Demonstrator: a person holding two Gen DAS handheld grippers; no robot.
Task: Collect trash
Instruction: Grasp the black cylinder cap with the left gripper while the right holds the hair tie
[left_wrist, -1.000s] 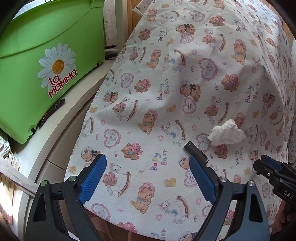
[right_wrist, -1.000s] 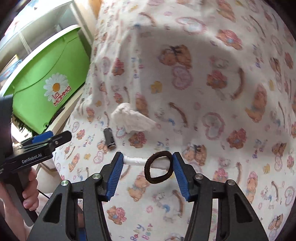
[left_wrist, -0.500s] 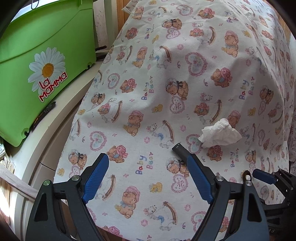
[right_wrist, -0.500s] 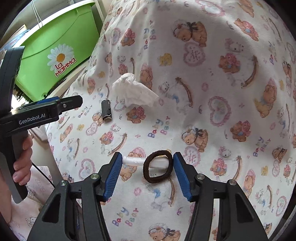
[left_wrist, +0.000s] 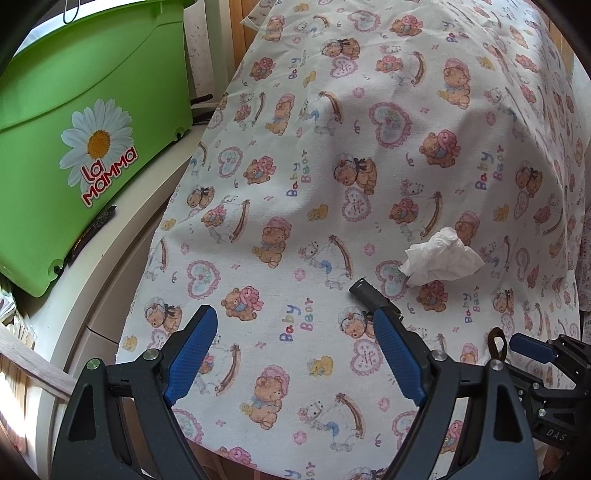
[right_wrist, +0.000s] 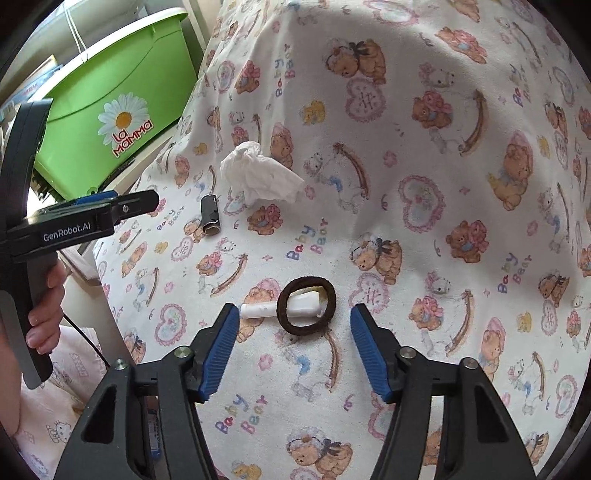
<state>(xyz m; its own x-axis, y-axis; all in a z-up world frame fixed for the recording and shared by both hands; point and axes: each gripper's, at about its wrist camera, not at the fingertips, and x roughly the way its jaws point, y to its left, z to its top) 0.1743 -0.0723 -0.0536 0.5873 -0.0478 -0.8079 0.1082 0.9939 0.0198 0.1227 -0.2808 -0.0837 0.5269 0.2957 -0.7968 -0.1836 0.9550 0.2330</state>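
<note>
Cloth (right_wrist: 424, 229) of soft printed cotton drapes the surface, patterned with teddy bears, hearts and the words "Baby Bear". Crumpled white tissue (right_wrist: 260, 177) lies on it as a loose, creased wad. Just beside the tissue sits a short dark metal cylinder (right_wrist: 209, 219), smooth, with an open end. Nearer than the tissue, a brown fabric hair band (right_wrist: 306, 306) forms a fuzzy ring over a white paper stick (right_wrist: 258, 311). Both lie between the right gripper's (right_wrist: 290, 349) ribbed blue fingers (right_wrist: 218, 350), which are closing but touch neither. Beyond the tissue stands a glossy green plastic bin (left_wrist: 85, 122) bearing a daisy and "La Mamma". The left gripper (left_wrist: 293, 354), marked "GenRobot.AI", has its fingers spread wide, holding nothing.
</note>
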